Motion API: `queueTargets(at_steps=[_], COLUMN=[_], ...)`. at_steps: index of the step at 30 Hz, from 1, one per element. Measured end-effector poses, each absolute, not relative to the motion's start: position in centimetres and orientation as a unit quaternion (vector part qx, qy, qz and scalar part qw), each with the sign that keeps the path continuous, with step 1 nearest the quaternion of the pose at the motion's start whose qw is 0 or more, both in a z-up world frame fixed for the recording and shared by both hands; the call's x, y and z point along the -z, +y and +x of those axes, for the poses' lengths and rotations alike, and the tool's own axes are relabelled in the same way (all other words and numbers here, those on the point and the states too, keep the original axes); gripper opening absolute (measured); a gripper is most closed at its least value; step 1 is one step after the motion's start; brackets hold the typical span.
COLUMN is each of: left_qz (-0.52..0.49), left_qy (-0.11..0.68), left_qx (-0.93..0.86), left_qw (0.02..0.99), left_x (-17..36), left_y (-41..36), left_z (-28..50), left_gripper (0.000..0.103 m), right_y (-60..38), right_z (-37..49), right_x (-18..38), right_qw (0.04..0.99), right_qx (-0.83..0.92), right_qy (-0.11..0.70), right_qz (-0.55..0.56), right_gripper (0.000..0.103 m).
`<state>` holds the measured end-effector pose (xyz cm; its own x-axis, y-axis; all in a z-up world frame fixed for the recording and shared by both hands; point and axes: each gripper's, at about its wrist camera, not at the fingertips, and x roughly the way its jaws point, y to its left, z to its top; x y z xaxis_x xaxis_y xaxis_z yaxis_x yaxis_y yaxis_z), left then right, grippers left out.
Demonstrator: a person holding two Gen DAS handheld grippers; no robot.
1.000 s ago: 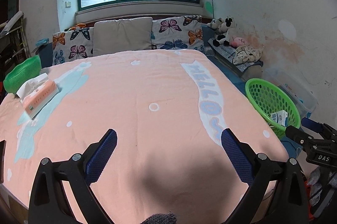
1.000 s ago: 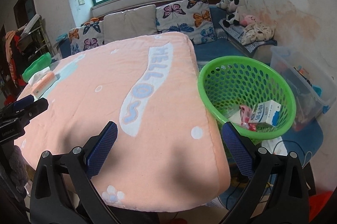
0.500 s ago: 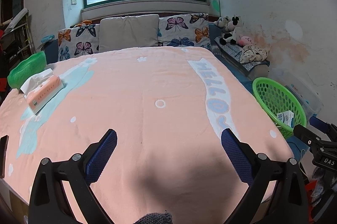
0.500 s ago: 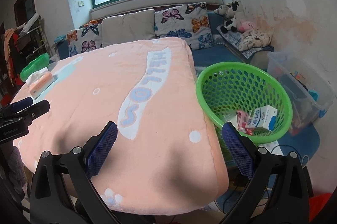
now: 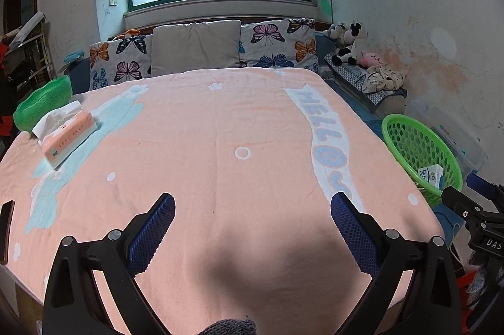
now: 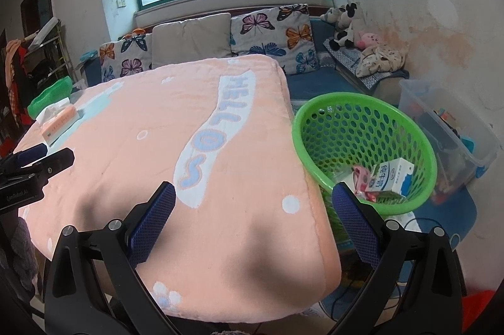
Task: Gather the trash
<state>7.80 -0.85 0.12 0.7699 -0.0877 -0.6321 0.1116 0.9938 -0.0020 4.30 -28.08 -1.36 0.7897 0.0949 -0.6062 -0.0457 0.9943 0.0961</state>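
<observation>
Right wrist view: right gripper jaws spread, empty, over the pink blanket edge. Green basket beside the bed holds a milk carton and a pink wrapper.

Left gripper jaws also spread, empty.

Risk: tissue pack mistaken for trash.

Only the left wrist view shows a dark phone at the blanket's left edge.

- A tissue pack is lying on the blanket's left side.
- A basket is standing right of it, holding a carton.
- Pillows are leaning behind.
</observation>
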Motion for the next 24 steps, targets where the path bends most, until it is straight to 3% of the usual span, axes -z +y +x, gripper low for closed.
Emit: queueTargets(at_steps=[24], left_qz=[0.017], left_qy=[0.341], left_qx=[0.051], left_qw=[0.938], left_x=[0.24], left_y=[-0.69], left_z=[8.16], left_gripper=[0.096], right_y=[-28.00], right_z=[4.26], right_x=[1.65], right_qw=[0.944], right_qx=[-0.038], right_qy=[0.325], right_qz=[0.037], right_gripper=[0.099])
